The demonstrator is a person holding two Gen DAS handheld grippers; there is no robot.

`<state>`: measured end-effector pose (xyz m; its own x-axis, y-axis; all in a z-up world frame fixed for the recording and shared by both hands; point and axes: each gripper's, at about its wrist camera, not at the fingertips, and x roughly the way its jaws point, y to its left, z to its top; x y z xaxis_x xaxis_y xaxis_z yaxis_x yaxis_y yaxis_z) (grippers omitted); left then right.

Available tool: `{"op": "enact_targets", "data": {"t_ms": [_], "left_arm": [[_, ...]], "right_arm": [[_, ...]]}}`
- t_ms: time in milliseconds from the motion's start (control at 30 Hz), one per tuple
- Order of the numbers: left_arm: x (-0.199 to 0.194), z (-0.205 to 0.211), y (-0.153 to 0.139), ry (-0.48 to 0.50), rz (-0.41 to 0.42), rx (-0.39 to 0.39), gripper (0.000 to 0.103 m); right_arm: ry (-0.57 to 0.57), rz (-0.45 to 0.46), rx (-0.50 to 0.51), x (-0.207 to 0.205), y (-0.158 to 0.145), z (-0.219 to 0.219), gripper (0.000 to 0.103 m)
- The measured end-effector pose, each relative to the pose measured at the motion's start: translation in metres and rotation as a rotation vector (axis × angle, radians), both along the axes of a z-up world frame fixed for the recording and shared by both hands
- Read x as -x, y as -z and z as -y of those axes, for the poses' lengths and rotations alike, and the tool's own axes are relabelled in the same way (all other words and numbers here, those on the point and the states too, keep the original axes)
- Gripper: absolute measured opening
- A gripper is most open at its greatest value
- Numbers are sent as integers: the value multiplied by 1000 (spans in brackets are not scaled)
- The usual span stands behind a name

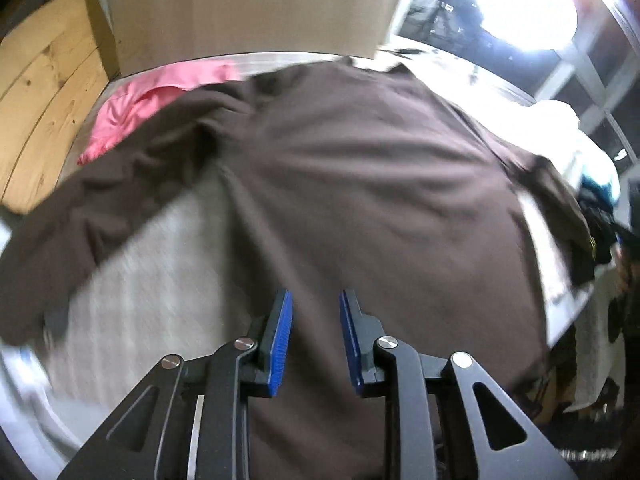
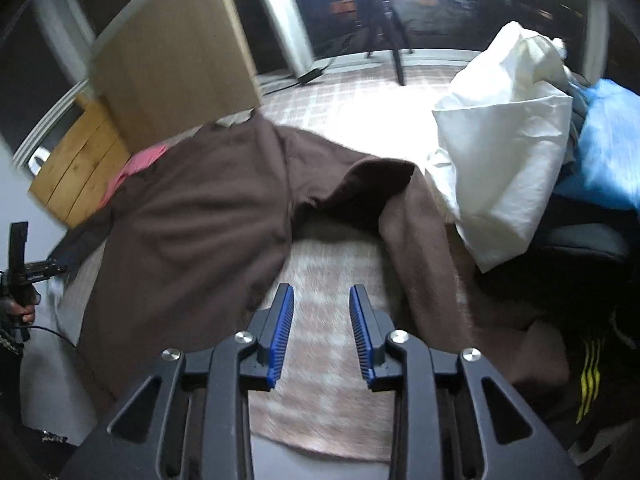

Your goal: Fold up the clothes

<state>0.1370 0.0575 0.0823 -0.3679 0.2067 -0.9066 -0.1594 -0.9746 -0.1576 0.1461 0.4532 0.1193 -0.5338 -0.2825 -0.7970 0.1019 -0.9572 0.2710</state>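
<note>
The fingers of the left gripper (image 1: 316,340) stood a little apart with nothing between them, hovering over the lower body of a brown long-sleeved shirt (image 1: 360,184) that lay spread out, its body running away from the gripper toward the far edge. The fingers of the right gripper (image 2: 322,332) were likewise parted and empty, poised over a bare patch of the pale checked blanket (image 2: 332,280) under the shirt. From that right side, the shirt's body (image 2: 192,216) lay ahead and to the left, while one sleeve (image 2: 424,264) ran down to the right of the fingers, arching up in a hump near the shoulder; so the sleeve was the right gripper's nearer piece, and the body the left's. The other sleeve (image 1: 92,216) trailed toward the left edge. The shirt lay open and unfolded, with wrinkles across the chest. A pink garment (image 1: 160,104) peeked out beyond its far left shoulder, and a white pillow (image 2: 504,168) sat heaped to the right. Both grippers pointed forward and downward; a hand (image 2: 24,312) holding the left one showed at the edge of the right view.
</note>
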Motion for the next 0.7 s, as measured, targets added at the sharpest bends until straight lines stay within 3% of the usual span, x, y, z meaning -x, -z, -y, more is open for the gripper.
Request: {"op": "enact_targets", "data": {"t_ms": [167, 300, 433, 500, 700], "left_arm": [[-88, -94, -9, -36, 2, -87, 30], [-135, -209, 23, 79, 84, -176, 31], [-154, -284, 56, 156, 180, -211, 32], [-155, -296, 70, 130, 216, -241, 32], [-153, -300, 90, 35, 226, -215, 32]], "right_arm": [[-179, -40, 32, -3, -6, -13, 29], [-274, 5, 48, 17, 14, -3, 29], [-306, 62, 45, 52, 43, 17, 29], [-320, 77, 40, 69, 56, 29, 29], [-326, 109, 61, 109, 77, 50, 29]]}}
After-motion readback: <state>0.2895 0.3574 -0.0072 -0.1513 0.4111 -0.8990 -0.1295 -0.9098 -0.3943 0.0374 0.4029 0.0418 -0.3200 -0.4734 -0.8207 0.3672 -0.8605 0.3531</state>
